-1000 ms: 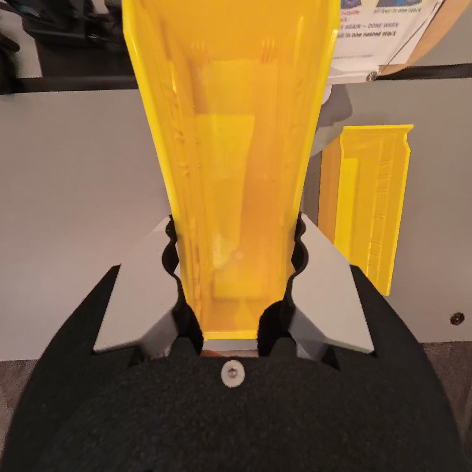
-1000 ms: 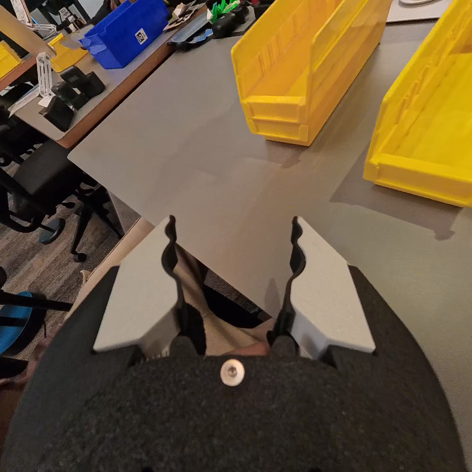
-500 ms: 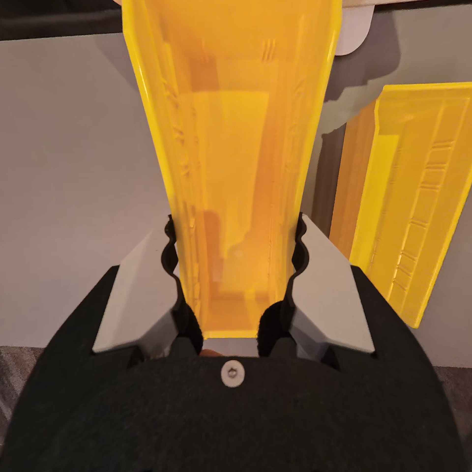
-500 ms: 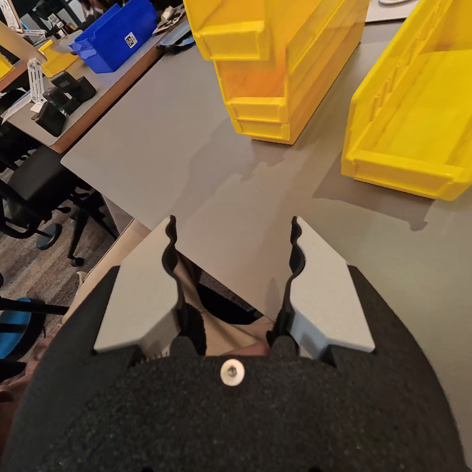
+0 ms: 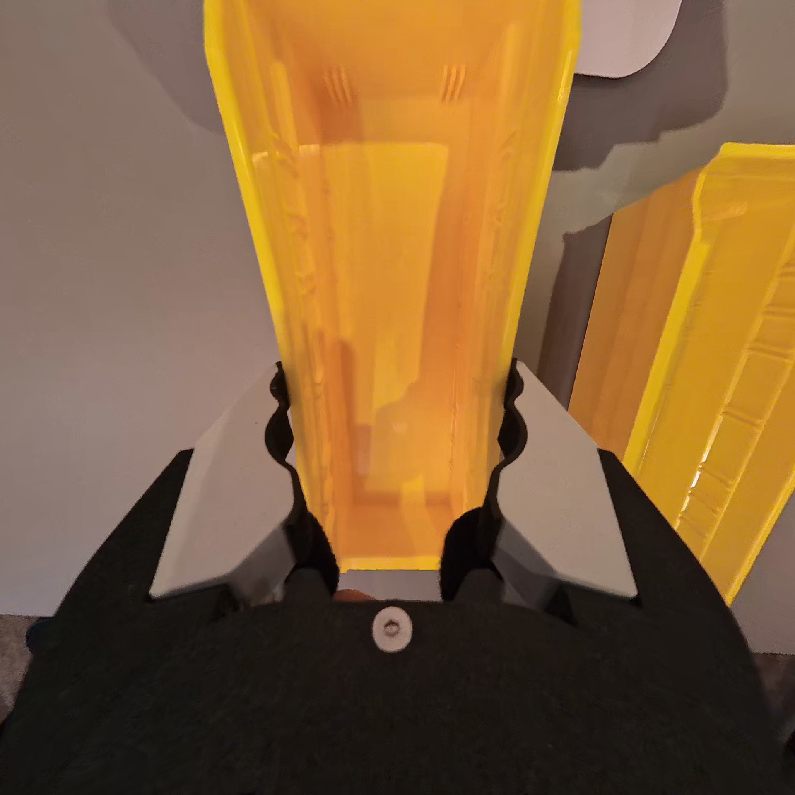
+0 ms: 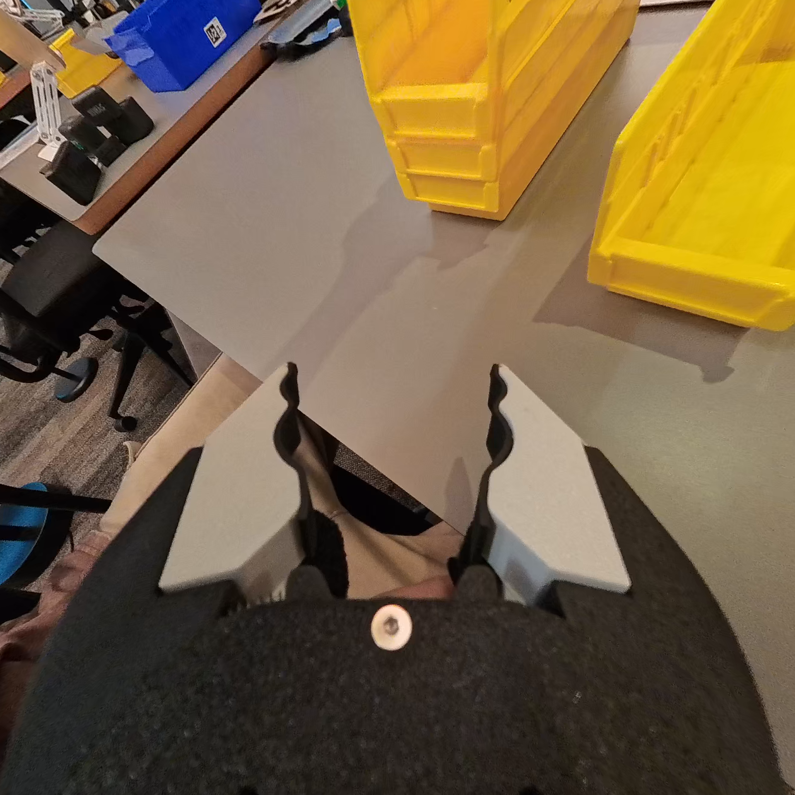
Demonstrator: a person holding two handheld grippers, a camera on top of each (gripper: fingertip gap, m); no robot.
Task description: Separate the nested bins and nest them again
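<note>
My left gripper squeezes the near end of a long yellow plastic bin, which points straight away from me and sits in the stack of two more yellow bins on the grey table. My right gripper is wide open and holds nothing. The last loose yellow bin lies just right of the stack, pointing the same way, and I think my right gripper is nearer to it.

Yellow bins are seen on a plain grey table, a blue bin at eleven o'clock, over mottled grey-brown carpet.
</note>
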